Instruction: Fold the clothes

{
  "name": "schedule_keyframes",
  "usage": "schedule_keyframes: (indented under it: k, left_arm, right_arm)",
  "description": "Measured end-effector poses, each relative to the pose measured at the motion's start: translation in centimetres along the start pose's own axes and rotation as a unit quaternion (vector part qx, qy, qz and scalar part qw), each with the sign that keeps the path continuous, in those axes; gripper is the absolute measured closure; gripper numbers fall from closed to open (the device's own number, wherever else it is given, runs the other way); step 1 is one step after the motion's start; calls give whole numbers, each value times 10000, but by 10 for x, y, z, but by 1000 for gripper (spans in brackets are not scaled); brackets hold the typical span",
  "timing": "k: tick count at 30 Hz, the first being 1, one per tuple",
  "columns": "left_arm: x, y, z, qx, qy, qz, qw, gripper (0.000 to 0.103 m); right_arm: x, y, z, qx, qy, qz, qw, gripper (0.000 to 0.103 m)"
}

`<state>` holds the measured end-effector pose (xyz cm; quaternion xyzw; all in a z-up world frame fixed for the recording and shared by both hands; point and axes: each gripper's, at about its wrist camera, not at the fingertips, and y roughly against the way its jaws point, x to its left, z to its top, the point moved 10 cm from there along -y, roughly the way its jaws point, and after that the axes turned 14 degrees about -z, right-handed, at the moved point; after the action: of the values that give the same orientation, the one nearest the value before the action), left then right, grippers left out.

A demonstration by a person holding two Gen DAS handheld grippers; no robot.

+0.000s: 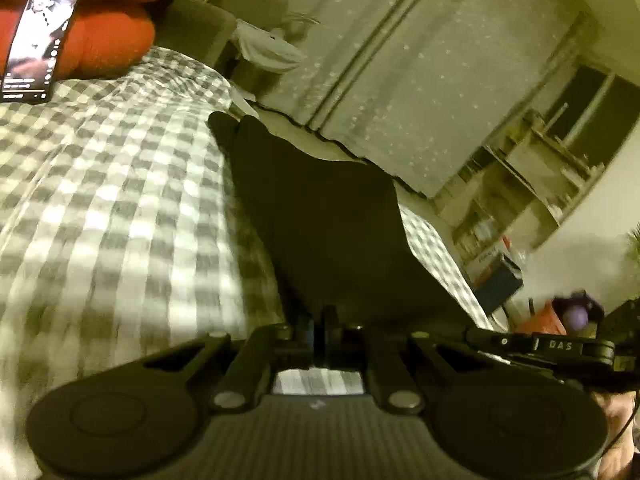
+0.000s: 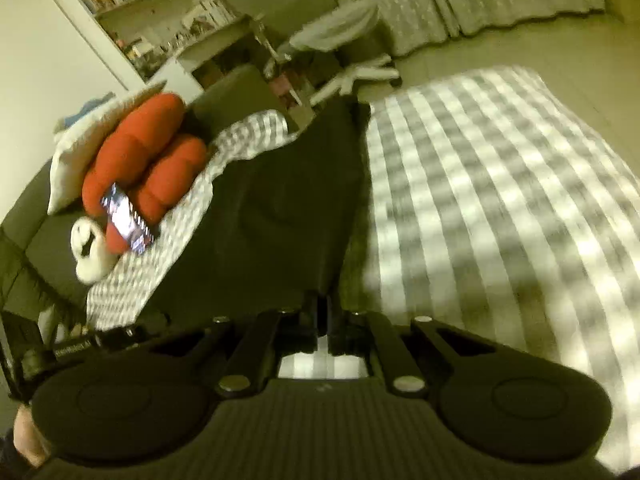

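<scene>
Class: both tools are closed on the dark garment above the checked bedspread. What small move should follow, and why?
Probably carry both held edges across and lay them flat: the left tool and right tool each pinch the dark garment, lifted off the checked bedspread.

Bed [image 2: 500, 200]: covered with a grey-and-white checked spread. Lying on it: one dark garment [image 2: 288, 208], spread along the middle; one red cushion [image 2: 148, 160] at the far end; one phone [image 2: 127, 220], screen lit, propped against the cushion; one white pillow [image 2: 76, 160] behind it.
</scene>
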<state>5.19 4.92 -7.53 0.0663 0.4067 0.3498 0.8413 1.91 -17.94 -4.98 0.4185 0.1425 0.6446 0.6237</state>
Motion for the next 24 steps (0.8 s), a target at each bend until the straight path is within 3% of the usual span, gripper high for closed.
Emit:
schedule_keyframes:
  k: [4,7,9,11,15,17,21,24]
  left_arm:
    - [-11,17,-42,382,-130,163,9991,99]
    - [-16,26,-56,481,-262,304,9980,98]
    - [-9,28,-59,509,-129,397,9978,95]
    - [-1,33,-57,470,56,443,9979,73]
    - [-5,60,-34,2,-247,630,9977,59]
    - [-8,64,-16,-157,-390,669,9969,46]
    - [-27,18,12,54,-703,162,9974,42]
    - [-36,-34,20,414,-886,-93,9952,42]
  right_arm:
    - [-10,26,-39,250,-72,-10,9997,99]
    - [-8,41,-55,377,-63,14,9993,99]
    - [-8,39,-61,495,120,-82,9987,92]
    - [-12,34,-63,566,340,-357,9972,87]
    - [-13,43,-40,15,575,-436,9974,87]
    - [-12,45,-25,-236,762,-428,9959,87]
    - [22,15,0,-260,1227,-94,9921,87]
    - [55,-16,4,-50,1672,312,9854,87]
